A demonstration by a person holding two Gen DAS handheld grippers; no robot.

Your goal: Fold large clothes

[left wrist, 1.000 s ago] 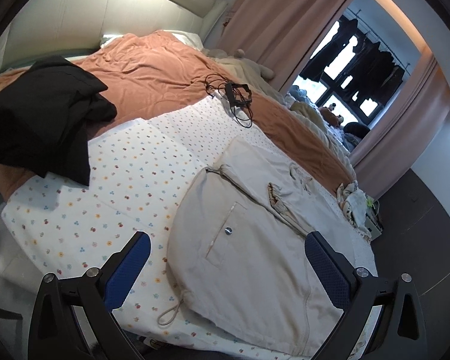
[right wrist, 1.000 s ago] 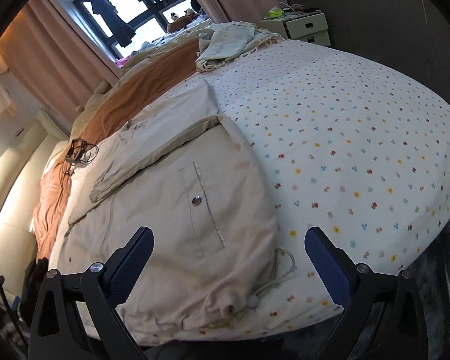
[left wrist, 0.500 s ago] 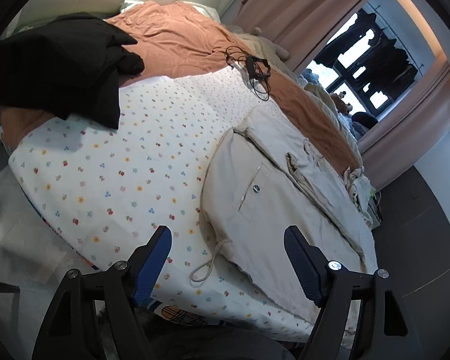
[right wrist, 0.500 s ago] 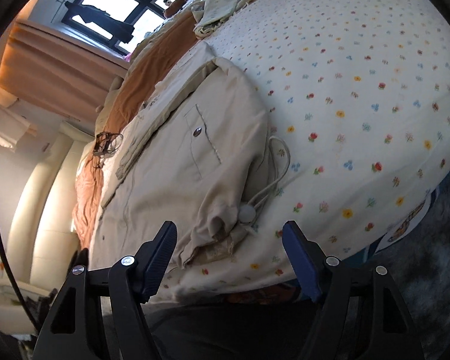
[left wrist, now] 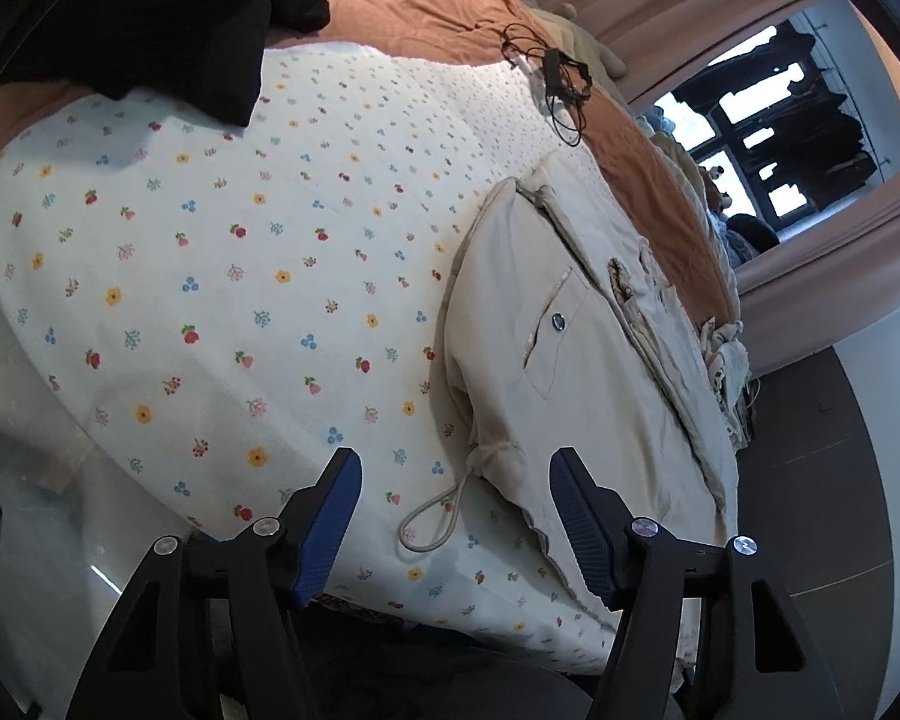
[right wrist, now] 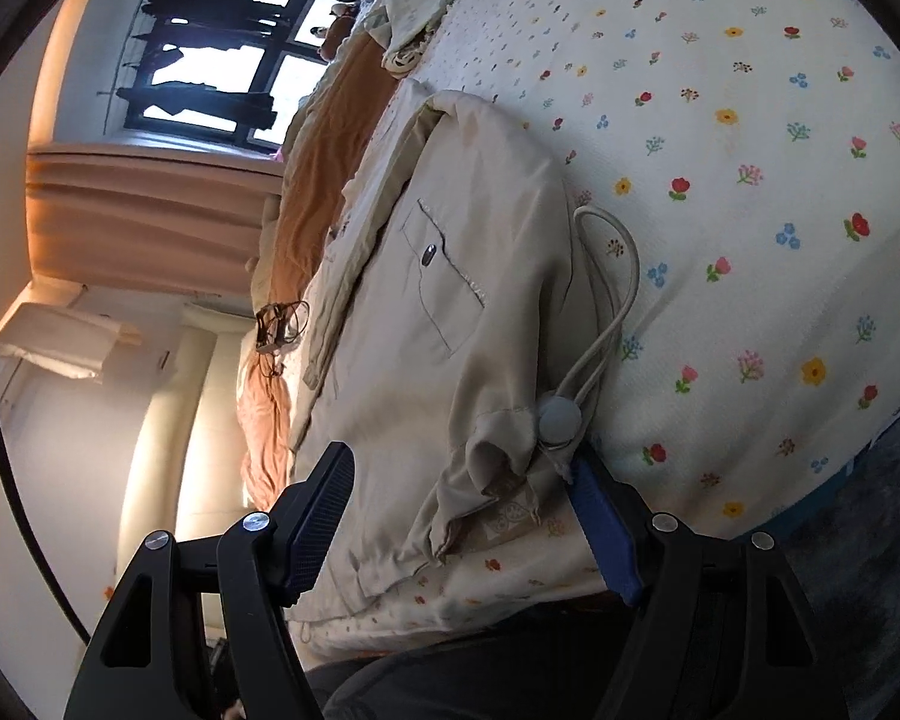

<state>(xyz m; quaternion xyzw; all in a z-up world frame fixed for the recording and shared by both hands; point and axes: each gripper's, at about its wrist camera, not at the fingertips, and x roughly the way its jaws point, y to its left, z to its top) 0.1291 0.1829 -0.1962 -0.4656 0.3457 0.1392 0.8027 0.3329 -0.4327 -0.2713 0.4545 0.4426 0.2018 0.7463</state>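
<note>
A beige jacket (left wrist: 576, 372) lies partly folded on the floral bedsheet (left wrist: 210, 276), near the bed's front edge. Its hem corner with a looped drawcord (left wrist: 432, 516) lies just ahead of my left gripper (left wrist: 456, 474), which is open and empty. In the right wrist view the jacket (right wrist: 450, 324) fills the middle. Its bunched hem corner and round cord stopper (right wrist: 560, 414) sit between the open jaws of my right gripper (right wrist: 462, 468), with the right pad touching cloth near the stopper.
A black garment (left wrist: 150, 18) lies at the far left on an orange-brown blanket (left wrist: 426, 6). A black cable bundle (left wrist: 558, 78) lies further back. Pale clothes (right wrist: 414, 30) are piled at the far corner. The bed edge and dark floor (left wrist: 840, 480) are close below.
Both grippers have dropped lower and moved in to the jacket's hem corners at the bed edge. Their jaws have narrowed but stay open. The right view has rolled sideways.
</note>
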